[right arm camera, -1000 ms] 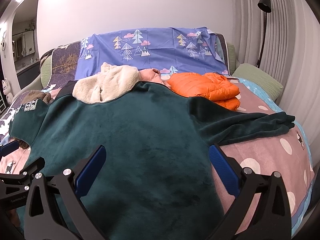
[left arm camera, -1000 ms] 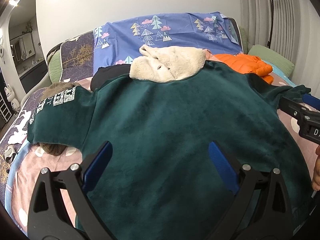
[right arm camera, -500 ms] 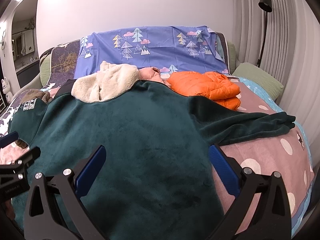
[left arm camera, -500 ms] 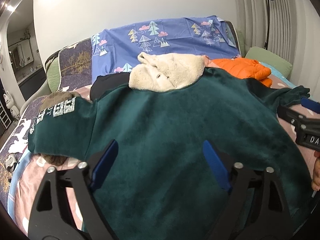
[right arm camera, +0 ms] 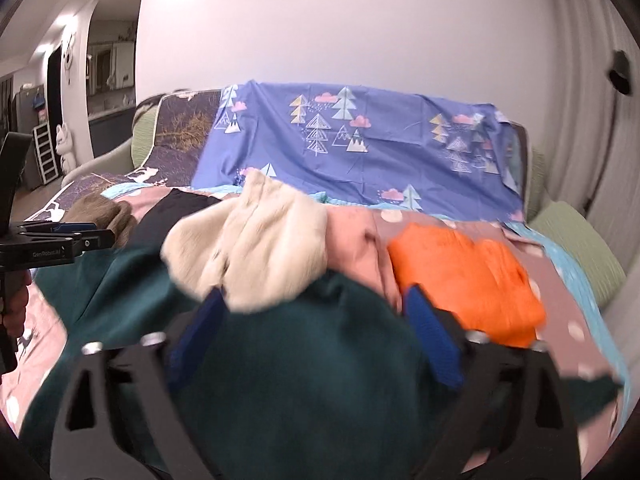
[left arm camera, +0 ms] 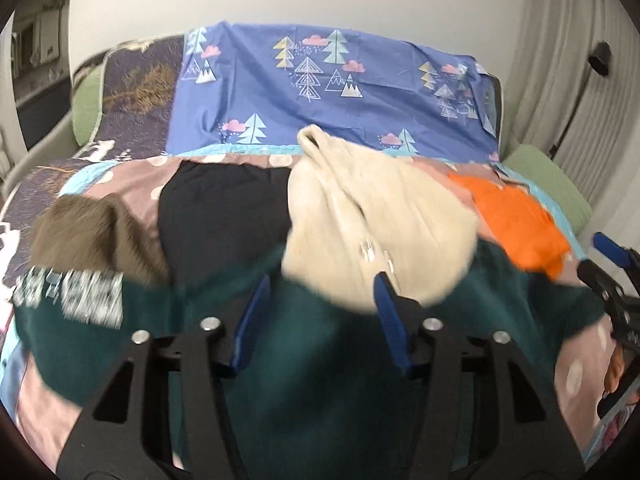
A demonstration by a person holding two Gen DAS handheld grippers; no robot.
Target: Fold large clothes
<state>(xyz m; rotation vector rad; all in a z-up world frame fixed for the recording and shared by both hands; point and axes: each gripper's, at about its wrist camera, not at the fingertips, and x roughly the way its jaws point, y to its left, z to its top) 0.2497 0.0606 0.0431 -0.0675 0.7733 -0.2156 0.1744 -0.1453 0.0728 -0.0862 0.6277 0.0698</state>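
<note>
From my left wrist camera the left gripper (left arm camera: 320, 308) has its blue fingers (left arm camera: 250, 320) spread part way, with the dark green sweatshirt (left arm camera: 320, 380) filling the gap between them; the frame is smeared, so I cannot tell whether the pads actually pinch the cloth or only hang over it. The sweatshirt lies spread across the pink dotted bedsheet (left arm camera: 580, 368), its white-printed sleeve (left arm camera: 72, 296) reaching out to my left. Its far edge lies right at a cream fleece garment (left arm camera: 380, 220), which sits beside a black garment (left arm camera: 224, 216) and a brown furry one (left arm camera: 96, 232). An orange puffer jacket (left arm camera: 516, 220) lies to the right of the cream one, and a blue tree-print sheet (left arm camera: 320, 92) hangs over the backrest behind. On my right wrist camera the right gripper (right arm camera: 316, 332) also shows its fingers (right arm camera: 430, 340) apart, wider than the left pair, with the green sweatshirt (right arm camera: 300, 380) bulging between them; whether they hold it I cannot tell. Here the orange jacket (right arm camera: 464, 276) is just beyond the right finger and the cream fleece (right arm camera: 256, 248) just beyond the left one. The left tool (right arm camera: 60, 244) shows at the left edge of this view, and the right tool (left arm camera: 616, 280) at the right edge of the other. A green cushion (right arm camera: 576, 256) sits at the far right by the curtain (right arm camera: 588, 80).
</note>
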